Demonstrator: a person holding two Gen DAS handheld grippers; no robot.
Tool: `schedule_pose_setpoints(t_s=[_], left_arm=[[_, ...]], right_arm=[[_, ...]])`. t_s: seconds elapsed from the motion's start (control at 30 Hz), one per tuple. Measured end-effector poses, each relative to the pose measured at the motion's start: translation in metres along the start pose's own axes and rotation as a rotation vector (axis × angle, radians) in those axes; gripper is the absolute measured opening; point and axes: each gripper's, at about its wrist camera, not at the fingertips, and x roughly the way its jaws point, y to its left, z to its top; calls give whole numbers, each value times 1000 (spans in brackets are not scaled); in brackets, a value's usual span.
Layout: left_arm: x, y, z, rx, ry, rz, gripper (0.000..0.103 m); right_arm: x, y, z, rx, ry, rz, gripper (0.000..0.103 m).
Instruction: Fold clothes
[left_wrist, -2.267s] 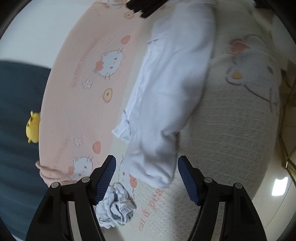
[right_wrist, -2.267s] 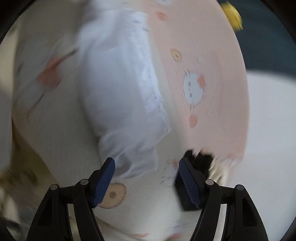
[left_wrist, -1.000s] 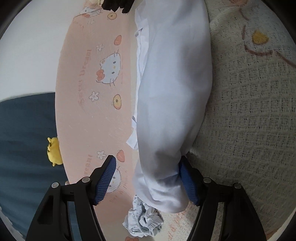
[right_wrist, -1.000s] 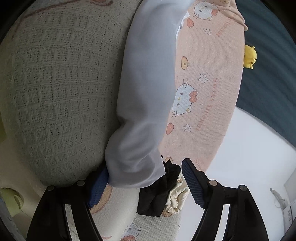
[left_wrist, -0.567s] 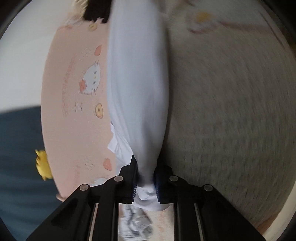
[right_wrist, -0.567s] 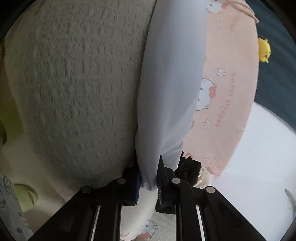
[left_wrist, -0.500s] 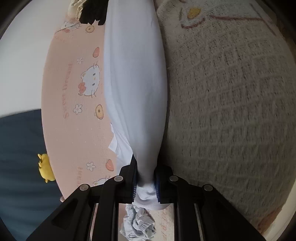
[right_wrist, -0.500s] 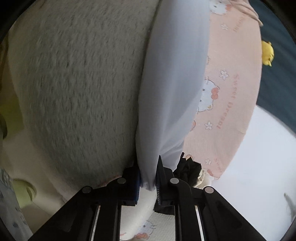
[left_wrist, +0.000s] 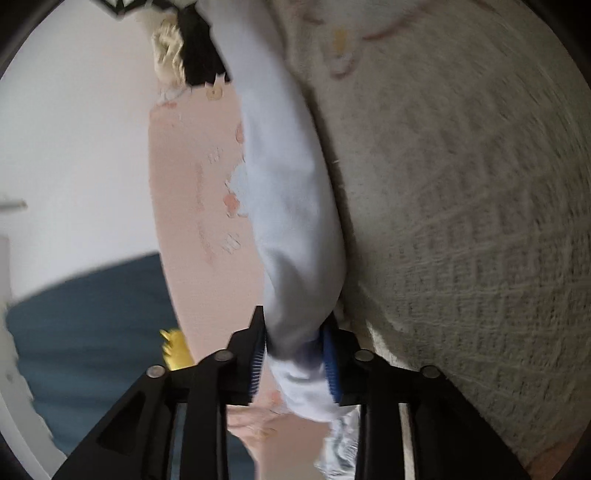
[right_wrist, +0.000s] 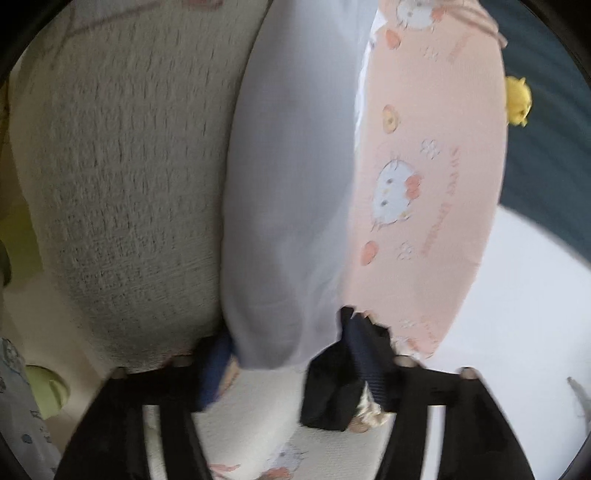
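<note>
A long white garment (left_wrist: 291, 206) lies folded into a narrow strip along the seam between a pink cat-print sheet (left_wrist: 192, 206) and a cream knitted blanket (left_wrist: 461, 240). My left gripper (left_wrist: 293, 358) pinches one end of the strip; its jaws stand a little apart and the cloth touches both pads. In the right wrist view, the other end of the white garment (right_wrist: 288, 184) rests between the wide-apart fingers of my right gripper (right_wrist: 291, 369), which is open.
A black garment (right_wrist: 340, 391) with a cream frill lies just beyond the right gripper. A crumpled pale-blue cloth (left_wrist: 343, 450) sits under the left gripper. A yellow toy (right_wrist: 517, 98) rests on the dark blue surface (left_wrist: 92, 314) beside the pink sheet (right_wrist: 424, 184).
Both grippers closed on the garment's ends about half a second ago. Since then the right gripper has opened wide, the left jaws have parted slightly, and the left view has swung.
</note>
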Motion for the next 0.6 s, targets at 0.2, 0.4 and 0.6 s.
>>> schedule_pose_setpoints(t_s=[0.2, 0.4, 0.6], left_arm=[[10, 35, 3, -214, 79, -220, 54], [19, 41, -7, -302, 125, -344, 59], [19, 44, -7, -328, 127, -405, 59]], right_arm=[[-5, 2, 1, 60, -13, 36, 69], [-5, 11, -2, 131, -14, 65, 70], [2, -2, -7, 251, 10, 215, 57]])
